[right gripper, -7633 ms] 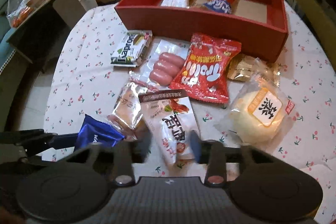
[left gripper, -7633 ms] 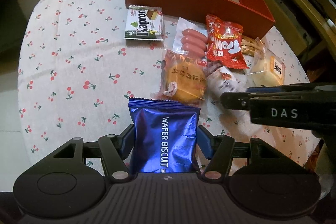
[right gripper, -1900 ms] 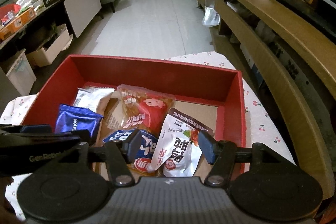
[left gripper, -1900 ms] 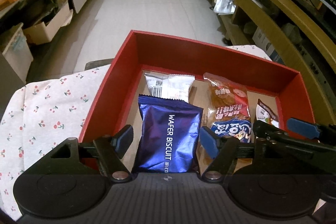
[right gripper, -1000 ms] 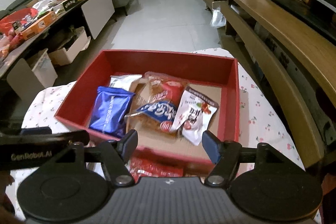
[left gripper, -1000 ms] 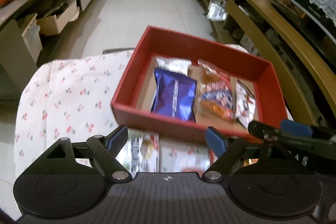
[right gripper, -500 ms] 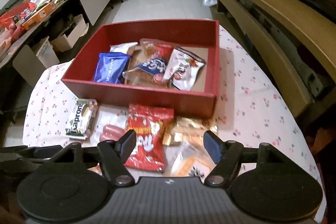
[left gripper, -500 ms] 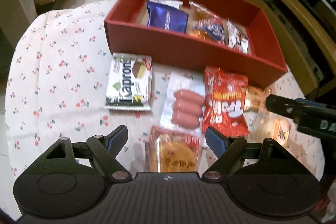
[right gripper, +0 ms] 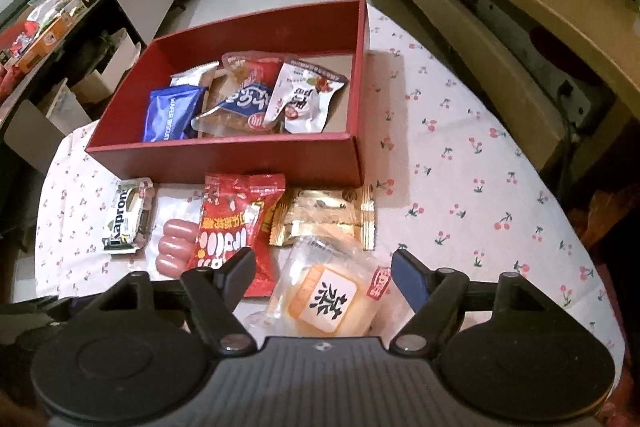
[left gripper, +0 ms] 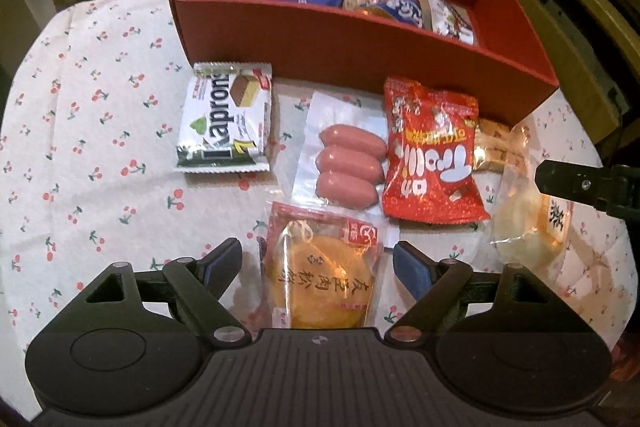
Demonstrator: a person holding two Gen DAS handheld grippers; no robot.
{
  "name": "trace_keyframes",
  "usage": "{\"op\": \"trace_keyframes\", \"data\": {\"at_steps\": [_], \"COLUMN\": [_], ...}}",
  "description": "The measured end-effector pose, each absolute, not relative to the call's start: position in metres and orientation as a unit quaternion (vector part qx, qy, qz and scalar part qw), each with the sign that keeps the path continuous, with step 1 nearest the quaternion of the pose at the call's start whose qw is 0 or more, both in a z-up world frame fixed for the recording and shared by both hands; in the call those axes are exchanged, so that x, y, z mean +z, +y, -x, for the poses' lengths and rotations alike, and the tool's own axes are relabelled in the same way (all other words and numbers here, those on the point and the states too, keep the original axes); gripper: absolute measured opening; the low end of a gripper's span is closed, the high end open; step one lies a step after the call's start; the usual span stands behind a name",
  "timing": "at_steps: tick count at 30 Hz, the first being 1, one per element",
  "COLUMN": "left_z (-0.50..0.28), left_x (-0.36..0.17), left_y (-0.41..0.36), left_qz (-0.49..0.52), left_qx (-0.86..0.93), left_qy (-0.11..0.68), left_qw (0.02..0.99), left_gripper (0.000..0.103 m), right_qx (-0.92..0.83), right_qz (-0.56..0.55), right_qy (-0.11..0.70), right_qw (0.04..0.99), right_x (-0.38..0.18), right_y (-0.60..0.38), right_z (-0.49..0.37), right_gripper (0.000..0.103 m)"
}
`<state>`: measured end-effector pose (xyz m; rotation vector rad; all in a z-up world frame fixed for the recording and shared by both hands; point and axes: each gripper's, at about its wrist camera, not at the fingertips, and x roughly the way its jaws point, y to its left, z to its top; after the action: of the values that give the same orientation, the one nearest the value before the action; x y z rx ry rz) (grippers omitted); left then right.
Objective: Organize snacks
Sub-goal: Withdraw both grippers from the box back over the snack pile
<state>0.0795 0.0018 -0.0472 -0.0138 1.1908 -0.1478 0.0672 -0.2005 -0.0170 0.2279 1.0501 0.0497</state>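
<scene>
A: Where do the snacks lie?

B: Four packets are inside the red box (right gripper: pixel 248 157), at the far side of the bench (right gripper: pixel 472 163) with its cherry-print cloth: the blue wafer biscuit pack (right gripper: pixel 170 117) at the left, a white packet (right gripper: pixel 192 77) behind it, an orange-and-blue packet (right gripper: pixel 244 95) in the middle, and a white-and-red pouch (right gripper: pixel 304 97) to the right.

A: And outside the box?

B: Six packets lie in front of its near wall. The Kaprono wafer (left gripper: pixel 226 125) is furthest left, then the clear sausage pack (left gripper: pixel 346 163), then the red puffed-snack bag (left gripper: pixel 432 163), which overlaps the gold packet (right gripper: pixel 324 215). Nearer the cameras are the round orange pastry (left gripper: pixel 324 275) and the pale bun in clear wrap (right gripper: pixel 332 299).

A: What is the left hand-held gripper (left gripper: pixel 318 263) doing?

B: Its jaws are spread wide and hold nothing. The orange pastry lies between the fingers; whether they touch the wrapper I cannot tell.

A: And the right hand-held gripper (right gripper: pixel 324 271)?

B: Also wide and empty. It sits over the pale bun, which shows between its fingers. Its left finger (right gripper: pixel 234 277) overlaps the corner of the red bag in the right wrist view.
</scene>
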Motion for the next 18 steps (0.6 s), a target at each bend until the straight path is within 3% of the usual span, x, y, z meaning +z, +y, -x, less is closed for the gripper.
{"op": "trace_keyframes", "data": {"at_steps": [13,18], "left_z": [-0.077,-0.077], "left_x": [-0.053,-0.055], "left_y": [-0.004,-0.007], "left_qz": [-0.009,-0.015], "left_qx": [-0.067,-0.067], "left_qy": [0.563,0.561], "left_qw": [0.824,0.825], "left_gripper": [0.092,0.095], "right_qx": [0.006,0.004], "right_qz": [-0.176,-0.135], "right_qy": [0.551,0.565], "right_qw": [0.815,0.814], "right_x": [-0.047,-0.059], "right_y": [-0.201,-0.187], "right_z": [-0.078,-0.089], "right_gripper": [0.088,0.088]}}
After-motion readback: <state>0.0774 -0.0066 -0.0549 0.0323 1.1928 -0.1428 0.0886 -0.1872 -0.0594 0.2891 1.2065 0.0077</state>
